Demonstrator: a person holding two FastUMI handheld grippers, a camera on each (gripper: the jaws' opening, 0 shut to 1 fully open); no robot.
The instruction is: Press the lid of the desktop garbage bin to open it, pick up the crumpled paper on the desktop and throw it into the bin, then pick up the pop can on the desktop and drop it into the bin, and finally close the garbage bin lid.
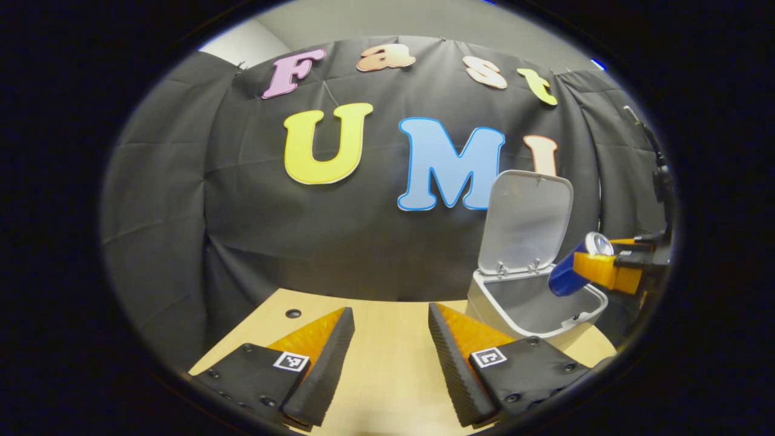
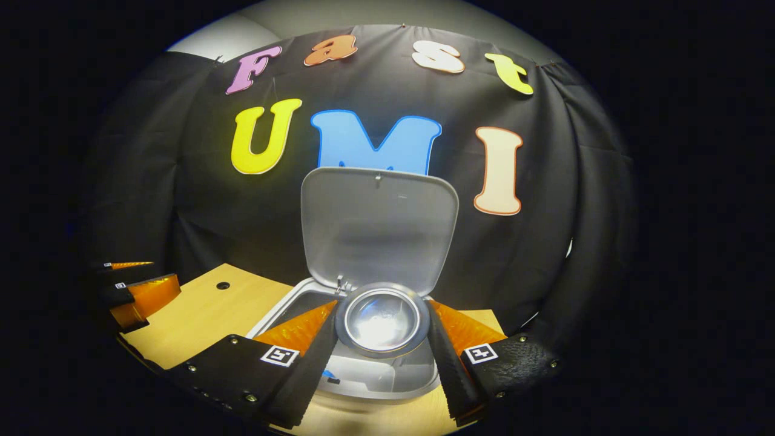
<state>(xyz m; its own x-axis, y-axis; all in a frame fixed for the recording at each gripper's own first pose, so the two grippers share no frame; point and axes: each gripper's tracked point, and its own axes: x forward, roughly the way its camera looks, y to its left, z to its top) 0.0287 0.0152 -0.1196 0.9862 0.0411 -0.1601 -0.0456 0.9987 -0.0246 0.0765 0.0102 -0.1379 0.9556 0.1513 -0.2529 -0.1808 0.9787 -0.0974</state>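
Observation:
The white desktop bin (image 1: 533,306) stands at the right of the left gripper view with its lid (image 1: 525,221) raised upright. A blue pop can (image 1: 578,265) hangs tilted over the bin's right rim, held by my right gripper (image 1: 605,269). In the right gripper view the can's silver end (image 2: 381,319) sits between the fingers of the right gripper (image 2: 381,339), right above the open bin (image 2: 363,372), whose lid (image 2: 378,227) stands behind. My left gripper (image 1: 390,351) is open over the wooden desktop (image 1: 387,375), left of the bin, holding nothing. I cannot see the bin's contents.
A small dark hole (image 1: 293,313) marks the desktop near its far left edge. The black cloth wall runs close behind the bin. In the right gripper view the left gripper (image 2: 130,290) shows at the far left over the desk (image 2: 200,315).

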